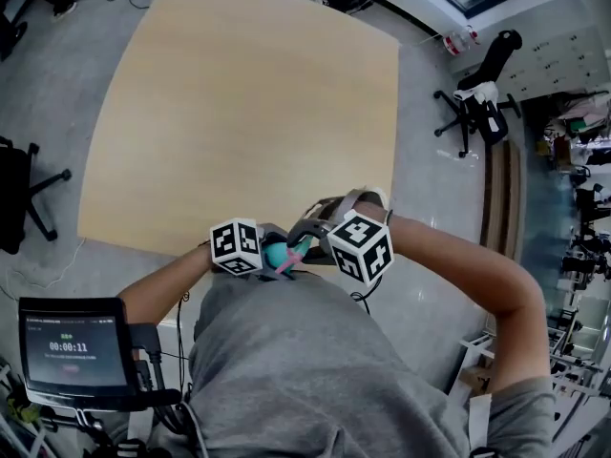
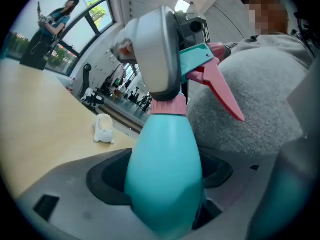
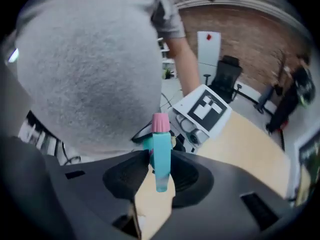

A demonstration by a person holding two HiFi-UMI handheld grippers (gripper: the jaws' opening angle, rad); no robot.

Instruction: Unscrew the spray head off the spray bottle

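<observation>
The spray bottle is held close to the person's chest, at the near edge of the table. In the left gripper view its teal body fills the gap between the pads, and my left gripper is shut on it. Above the body sit a pink collar and a pink trigger. My right gripper is shut on the teal spray head, whose pink nozzle tip points up in that view. Both grippers, left and right, meet at the bottle.
A small white object lies on the wooden table. A monitor stands at the lower left. Office chairs stand on the grey floor to the right, another chair to the left.
</observation>
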